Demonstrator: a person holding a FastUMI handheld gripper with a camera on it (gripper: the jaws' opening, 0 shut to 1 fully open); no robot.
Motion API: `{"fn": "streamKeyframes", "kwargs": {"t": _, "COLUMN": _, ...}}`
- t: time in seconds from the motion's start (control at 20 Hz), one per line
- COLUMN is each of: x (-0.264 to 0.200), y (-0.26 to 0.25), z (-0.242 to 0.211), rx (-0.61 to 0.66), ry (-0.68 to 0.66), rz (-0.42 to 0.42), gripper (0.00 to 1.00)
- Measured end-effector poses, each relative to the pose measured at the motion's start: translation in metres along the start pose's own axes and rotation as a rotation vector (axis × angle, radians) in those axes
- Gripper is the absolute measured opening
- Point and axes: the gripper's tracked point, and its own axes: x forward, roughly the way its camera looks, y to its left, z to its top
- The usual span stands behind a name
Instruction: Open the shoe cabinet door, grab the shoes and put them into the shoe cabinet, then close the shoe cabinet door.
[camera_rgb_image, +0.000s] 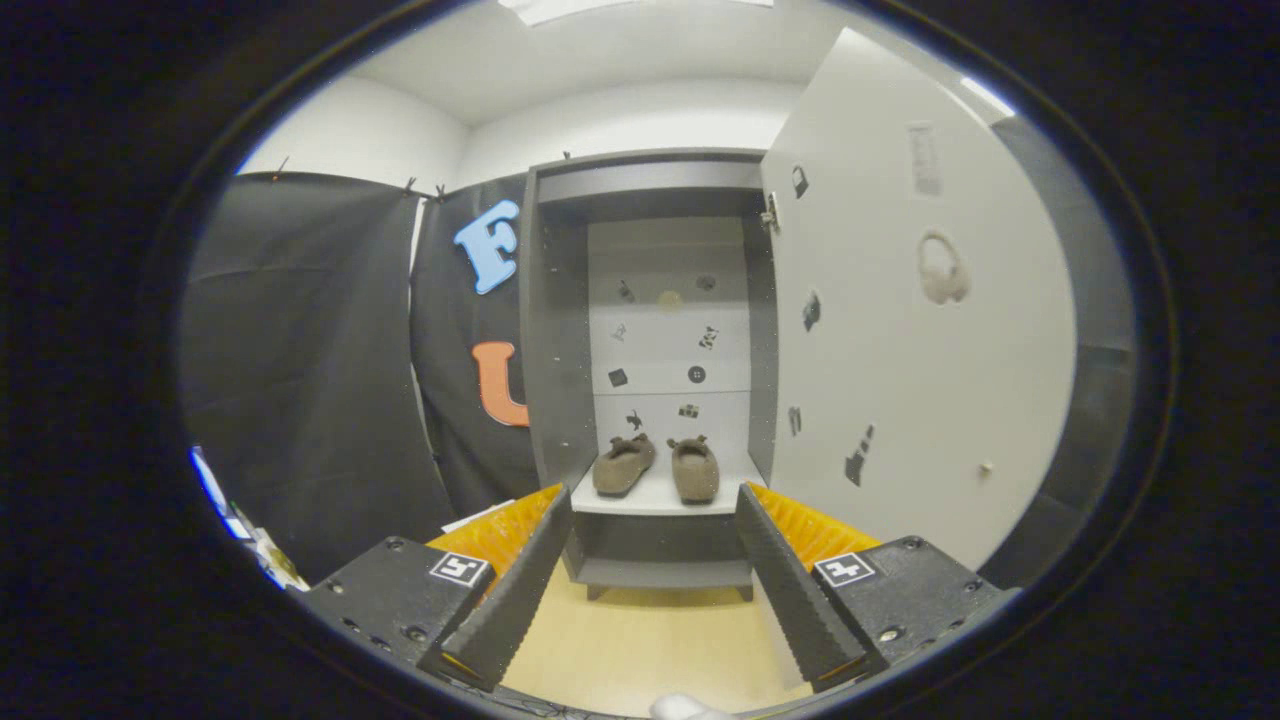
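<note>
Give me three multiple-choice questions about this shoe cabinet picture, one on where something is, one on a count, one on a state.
1. Where are the shoes?
A. on the floor
B. on a cabinet shelf
C. between the fingers

2. How many shoes are there?
A. one
B. two
C. four

3. How is the door?
A. open
B. shut
C. removed

Answers:
1 B, they sit side by side on the white shelf, beyond the fingers.
2 B, a brown pair.
3 A, it swings out to the right, the inside in view.

The gripper is open and holds nothing.
</note>
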Motion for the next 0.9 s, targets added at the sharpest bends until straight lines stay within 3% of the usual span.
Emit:
{"fn": "streamKeyframes", "kwargs": {"t": 0.2, "x": -0.066, "y": -0.044, "z": -0.003, "rx": 0.011, "ry": -0.004, "rz": -0.047, "gripper": 1.00}}
{"fn": "streamKeyframes", "kwargs": {"t": 0.45, "x": -0.118, "y": -0.134, "z": 0.002, "rx": -0.021, "ry": -0.029, "rz": -0.194, "gripper": 1.00}}
{"fn": "streamKeyframes", "kwargs": {"t": 0.9, "x": -0.085, "y": -0.261, "z": -0.012, "rx": 0.019, "ry": 0.048, "rz": -0.222, "gripper": 1.00}}
